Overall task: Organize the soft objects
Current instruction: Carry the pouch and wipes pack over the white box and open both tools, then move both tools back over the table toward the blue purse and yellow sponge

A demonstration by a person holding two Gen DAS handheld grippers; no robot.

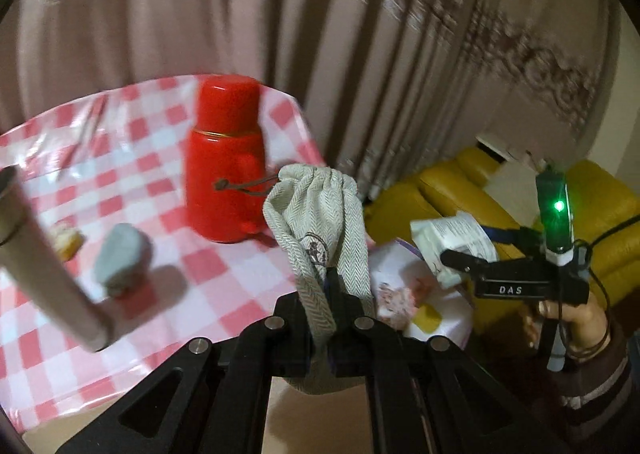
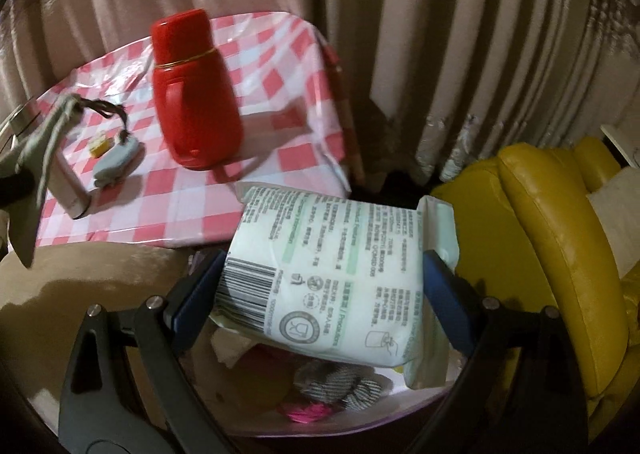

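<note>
Between the fingers of the left gripper (image 1: 334, 286) a beige herringbone drawstring pouch (image 1: 320, 222) is pinched near its lower part, the jaws pressed together on the fabric; its gathered mouth stands up above the fingertips and its brown cord (image 1: 244, 185) trails left across the front of the red flask (image 1: 226, 162). Pouch and gripper are held off the near right edge of the desk (image 1: 160, 278), which carries a pink-and-white checked cover. On that cover, left of the flask, lie a grey-blue soft lump (image 1: 120, 258) and a small yellow-and-white item (image 1: 66, 240), blurred; a pale flat bar (image 1: 48, 266) crosses the near left of the left wrist view. The right gripper (image 2: 320, 286) has its blue-padded fingers (image 2: 196, 294) spread wide and pressing on either side of a white printed tissue pack (image 2: 332, 274), which lies crosswise between them with its barcode end toward the left finger. Below the pack sits a round basket (image 2: 420, 394) holding a grey-and-white knitted item (image 2: 340, 382) and something pink (image 2: 306, 410). A yellow sofa (image 2: 552, 254) stands right of the basket, and pinkish curtains (image 2: 400, 34) hang behind everything. A hand (image 1: 576, 318) in a brown striped sleeve grips the right gripper's handle.
</note>
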